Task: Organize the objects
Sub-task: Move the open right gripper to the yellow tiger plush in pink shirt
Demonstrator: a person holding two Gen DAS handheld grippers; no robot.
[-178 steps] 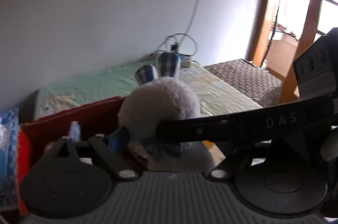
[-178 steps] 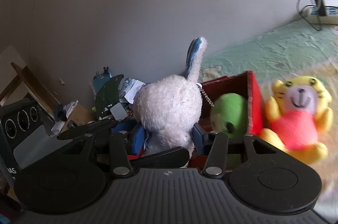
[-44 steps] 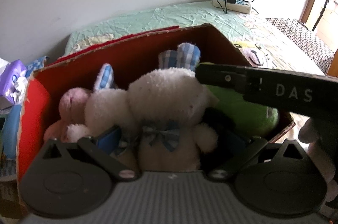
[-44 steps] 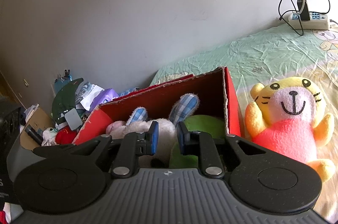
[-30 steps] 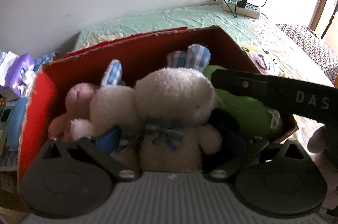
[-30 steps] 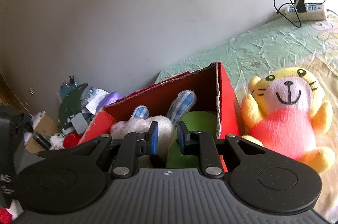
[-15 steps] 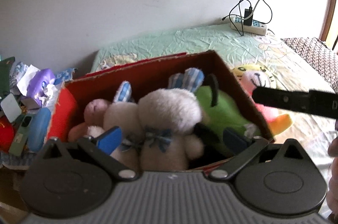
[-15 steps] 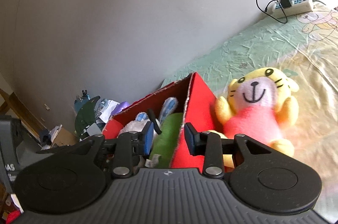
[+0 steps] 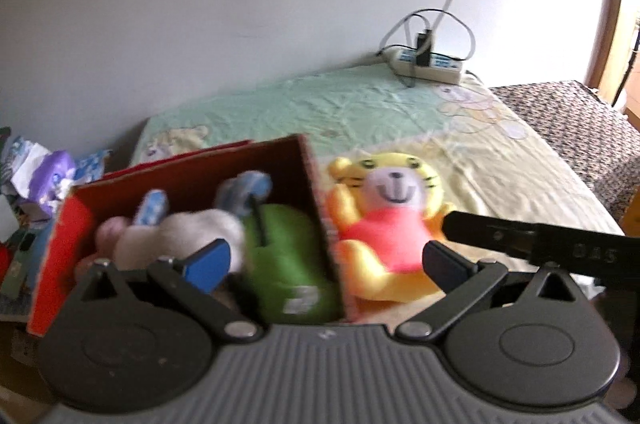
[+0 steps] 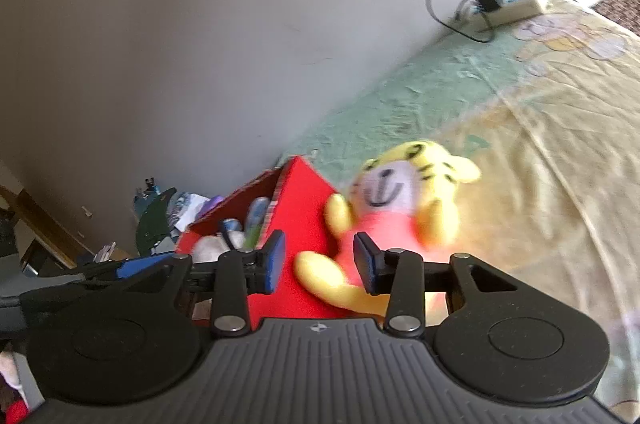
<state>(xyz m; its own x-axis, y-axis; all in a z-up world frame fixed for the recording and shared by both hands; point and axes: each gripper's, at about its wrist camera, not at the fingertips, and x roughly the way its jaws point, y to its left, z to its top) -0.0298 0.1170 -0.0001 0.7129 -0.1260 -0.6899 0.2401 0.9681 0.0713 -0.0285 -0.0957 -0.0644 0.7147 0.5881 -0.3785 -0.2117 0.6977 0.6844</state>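
A red cardboard box sits on the bed and holds a pink plush, two white bunnies with blue checked ears and a green plush. A yellow tiger plush in a pink shirt sits on the bed just right of the box. My left gripper is open and empty, held back above the box's near edge. My right gripper is open and empty, its fingers on either side of the tiger's lower body, not touching. The box is at its left.
A power strip with cables lies at the bed's far edge by the wall. Clutter of packets and papers lies left of the box. A brown patterned cover lies at the right. The right gripper's body crosses the left view.
Both bunnies were released into the box. My left gripper has pulled back and swung right. My right gripper has opened wider and moved right, from the box to the tiger.
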